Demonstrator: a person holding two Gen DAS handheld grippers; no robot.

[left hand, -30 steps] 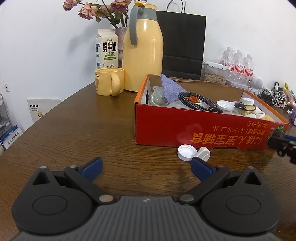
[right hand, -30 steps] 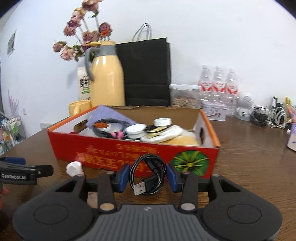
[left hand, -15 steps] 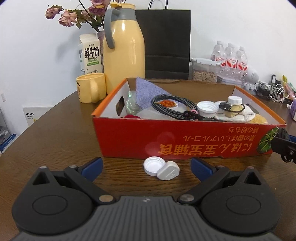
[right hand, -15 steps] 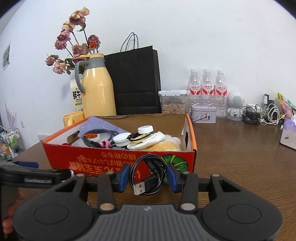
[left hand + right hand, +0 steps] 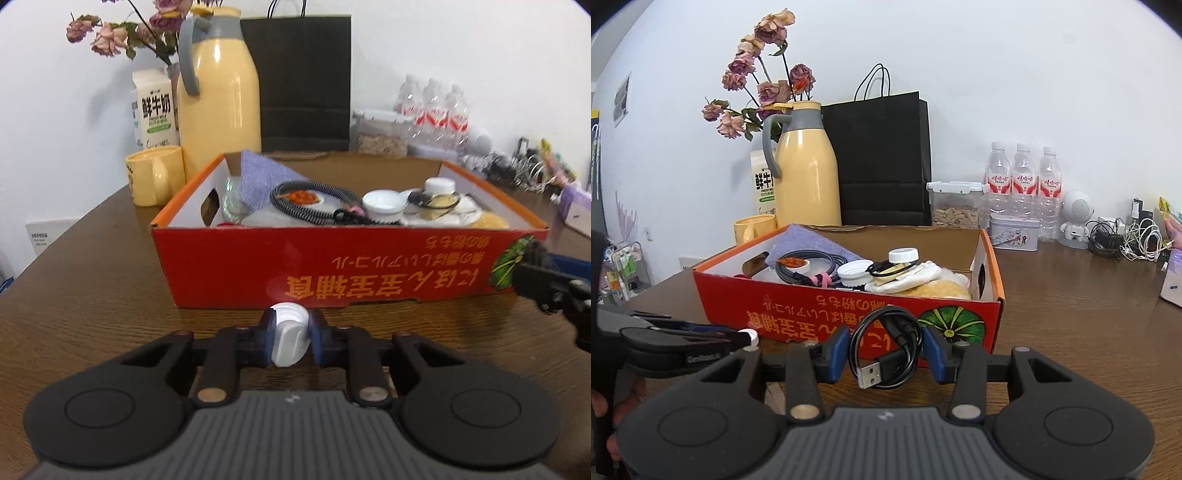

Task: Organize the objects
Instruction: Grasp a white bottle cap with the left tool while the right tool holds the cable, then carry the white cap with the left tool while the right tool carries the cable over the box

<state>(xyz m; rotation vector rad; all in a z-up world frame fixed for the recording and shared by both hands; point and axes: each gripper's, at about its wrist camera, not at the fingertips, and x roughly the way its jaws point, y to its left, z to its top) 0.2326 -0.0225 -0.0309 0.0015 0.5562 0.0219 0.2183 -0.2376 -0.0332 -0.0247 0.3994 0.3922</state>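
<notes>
Flip-cap (image 5: 289, 338): a small white cap with its lid hinged open is being pinched between the left gripper (image 5: 290, 341) pads, low over the desk (image 5: 92, 295) and just in front of the red box (image 5: 332, 273), at its near wall.
Left jaws: they are being closed onto the cap, having just been drawn in from wide, and are being held narrow so the little piece is not dropped.
USB cable (image 5: 884, 356): a coiled black lead is being carried by the right gripper (image 5: 885, 352), just in front of the red box's pumpkin corner.
Right jaws: they are being kept part open, pressing the coil's two sides so the loops are being held together.
Red box contents: a braided cord (image 5: 314, 203), white lids and a grey cloth (image 5: 262, 177) are being stored inside, so the box is judged the collecting place.
Likely step: both pieces are probably being readied for lifting over the near wall.
Behind the red box: a yellow flask (image 5: 218, 96) and mug (image 5: 157, 173) are being left aside.
</notes>
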